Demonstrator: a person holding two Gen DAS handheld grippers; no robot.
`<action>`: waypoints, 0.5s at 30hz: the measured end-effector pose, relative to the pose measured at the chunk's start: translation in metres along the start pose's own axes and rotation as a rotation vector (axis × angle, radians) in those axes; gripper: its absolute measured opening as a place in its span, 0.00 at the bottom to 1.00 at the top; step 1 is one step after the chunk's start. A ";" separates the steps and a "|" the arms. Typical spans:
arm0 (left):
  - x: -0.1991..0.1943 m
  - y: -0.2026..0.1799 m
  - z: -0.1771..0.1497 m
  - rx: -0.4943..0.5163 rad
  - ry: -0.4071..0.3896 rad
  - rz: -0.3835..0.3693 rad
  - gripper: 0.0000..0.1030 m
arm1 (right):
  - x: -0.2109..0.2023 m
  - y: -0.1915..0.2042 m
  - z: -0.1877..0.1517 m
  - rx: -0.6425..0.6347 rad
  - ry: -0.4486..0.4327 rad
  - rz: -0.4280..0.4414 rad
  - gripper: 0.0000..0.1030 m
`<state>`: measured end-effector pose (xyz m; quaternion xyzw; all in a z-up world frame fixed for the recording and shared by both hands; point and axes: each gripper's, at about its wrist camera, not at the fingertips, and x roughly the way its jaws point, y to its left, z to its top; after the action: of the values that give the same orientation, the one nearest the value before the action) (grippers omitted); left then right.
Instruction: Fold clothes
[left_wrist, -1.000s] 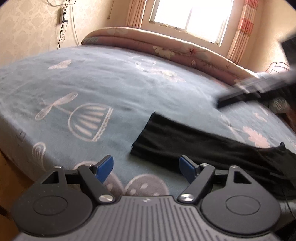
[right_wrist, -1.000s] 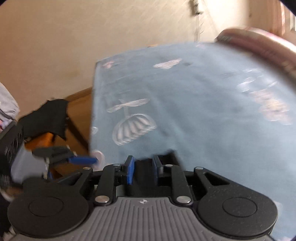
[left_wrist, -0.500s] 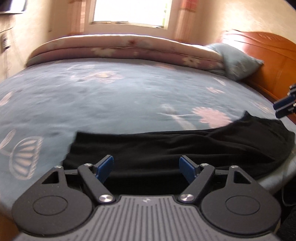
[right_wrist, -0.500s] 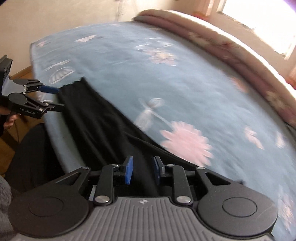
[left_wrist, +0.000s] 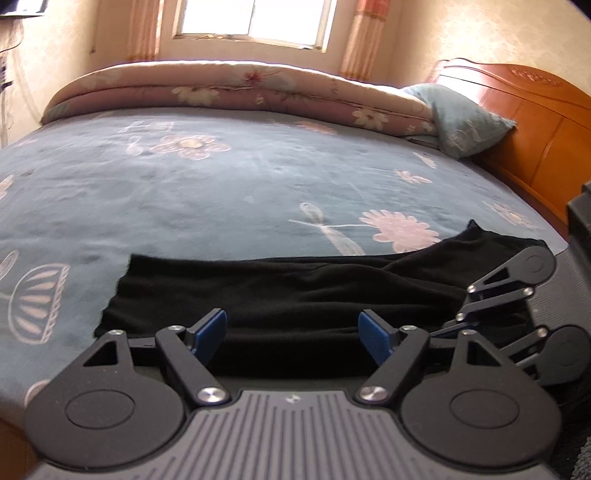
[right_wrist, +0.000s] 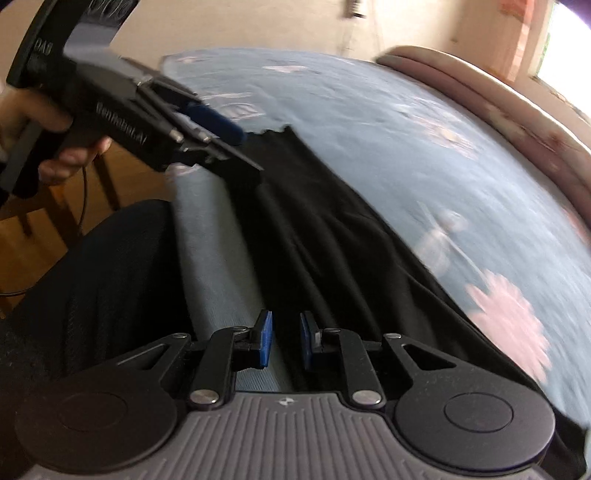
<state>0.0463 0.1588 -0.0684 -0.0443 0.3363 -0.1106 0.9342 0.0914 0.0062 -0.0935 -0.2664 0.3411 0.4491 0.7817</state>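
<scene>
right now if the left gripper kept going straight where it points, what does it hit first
Most likely the black garment lying on the bed; it sits right between and ahead of the left gripper, whose jaws are open. Depth is unclear.

Blue flowered bedspread (left_wrist: 221, 192); rolled quilt (left_wrist: 229, 88); pillow (left_wrist: 461, 125); wooden headboard (left_wrist: 535, 118); bright window (left_wrist: 251, 18).

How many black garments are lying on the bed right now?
1: the black garment lies stretched along the near edge of the bed, under both grippers. Nothing else shows, though the edge below is hidden.

Black garment (left_wrist: 295, 295) (right_wrist: 332, 229): long, creased, laid lengthwise along near edge of blue floral bedspread (left_wrist: 184, 184).
</scene>
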 end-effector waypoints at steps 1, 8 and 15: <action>0.000 0.002 0.000 -0.006 0.002 0.009 0.77 | 0.005 -0.002 0.002 0.000 -0.002 0.010 0.19; 0.007 0.010 -0.003 -0.024 0.016 0.011 0.78 | 0.027 -0.016 0.005 0.011 0.026 0.021 0.19; 0.011 0.009 -0.005 -0.012 0.026 0.013 0.78 | 0.029 -0.019 0.009 0.013 0.042 0.006 0.03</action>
<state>0.0530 0.1650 -0.0802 -0.0465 0.3491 -0.1033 0.9302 0.1210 0.0195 -0.1083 -0.2696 0.3611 0.4435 0.7747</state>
